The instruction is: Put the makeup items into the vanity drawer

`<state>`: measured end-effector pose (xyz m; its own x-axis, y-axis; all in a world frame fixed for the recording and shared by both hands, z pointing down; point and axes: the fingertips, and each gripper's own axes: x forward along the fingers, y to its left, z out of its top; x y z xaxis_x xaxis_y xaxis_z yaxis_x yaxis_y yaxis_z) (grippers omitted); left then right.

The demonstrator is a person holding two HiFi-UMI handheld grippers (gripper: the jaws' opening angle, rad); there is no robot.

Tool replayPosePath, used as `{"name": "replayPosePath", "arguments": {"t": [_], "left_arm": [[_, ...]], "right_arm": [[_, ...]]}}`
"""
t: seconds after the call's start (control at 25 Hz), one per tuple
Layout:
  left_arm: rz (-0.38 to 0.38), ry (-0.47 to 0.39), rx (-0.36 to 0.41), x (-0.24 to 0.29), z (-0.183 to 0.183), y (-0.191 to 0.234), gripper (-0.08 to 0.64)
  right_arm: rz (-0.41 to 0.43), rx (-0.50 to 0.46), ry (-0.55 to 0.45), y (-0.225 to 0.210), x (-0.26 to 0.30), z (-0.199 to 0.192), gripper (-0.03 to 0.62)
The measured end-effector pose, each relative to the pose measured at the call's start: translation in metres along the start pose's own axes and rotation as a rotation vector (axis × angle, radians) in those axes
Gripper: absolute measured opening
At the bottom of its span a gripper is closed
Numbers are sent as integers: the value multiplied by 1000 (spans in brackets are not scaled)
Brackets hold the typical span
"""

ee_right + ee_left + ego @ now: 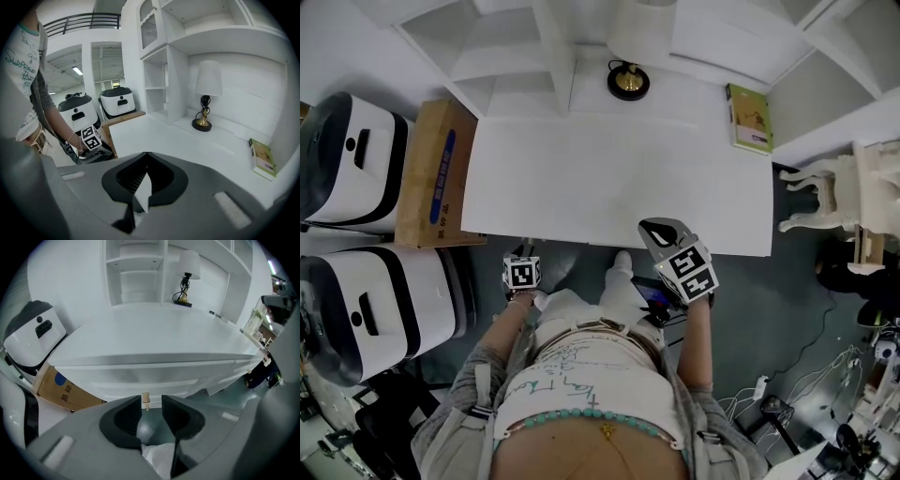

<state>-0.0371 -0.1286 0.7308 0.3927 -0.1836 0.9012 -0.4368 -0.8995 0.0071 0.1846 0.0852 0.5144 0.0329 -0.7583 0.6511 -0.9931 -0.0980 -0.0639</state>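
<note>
Standing right up against the white table [609,178], with a printed shirt [581,375] filling the bottom of the head view. Holding the left gripper [151,401] low, down below the table's front edge, jaws parted only narrowly and pinching nothing. Looking straight along those jaws at a small beige knob [146,400], framed in the gap just past the tips; touching or not, cannot tell. Behind that knob, the vanity drawer [112,389]: white front, tucked under the tabletop, seemingly pushed in. Over on the other side, holding the right gripper [146,153] higher, above the near edge of the tabletop, jaws pressed together tip to tip and carrying nothing.

Moving out across the white top to the back now. Against the white shelving [506,56], a lamp [628,80] with a pale shade and a gold base. Well to its right, a yellow-green book [750,118] lying flat. Off the table's left end, a cardboard box [431,173] standing just beside two white-and-black machines [356,159]. Off the right end, a white carved chair [820,202] on the dark floor.
</note>
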Motion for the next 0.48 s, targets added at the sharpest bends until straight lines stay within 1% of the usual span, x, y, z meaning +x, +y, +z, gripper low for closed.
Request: {"name": "replayPosePath", "arguments": {"t": [0.08,0.16,0.28,0.36,0.48], "left_arm": [[-4,-24,-3,-8,5,-4,132],[-3,-43,0,-14,9,-9,113],[0,-74,8,-22,15,-14,64],[0,-98,14,-28,19,-18,8],[-12,-126,17,-38,25,-25,3]], "right_arm": [[5,-3,-4,-1,-3,1,29],[12,-7,-8,-2,-5,1,29],[21,-18,-11,-2,-5,1,29],[28,-29,-11,-1,-5,2,29],[40,-46,-14,1,-4,4,29]]}}
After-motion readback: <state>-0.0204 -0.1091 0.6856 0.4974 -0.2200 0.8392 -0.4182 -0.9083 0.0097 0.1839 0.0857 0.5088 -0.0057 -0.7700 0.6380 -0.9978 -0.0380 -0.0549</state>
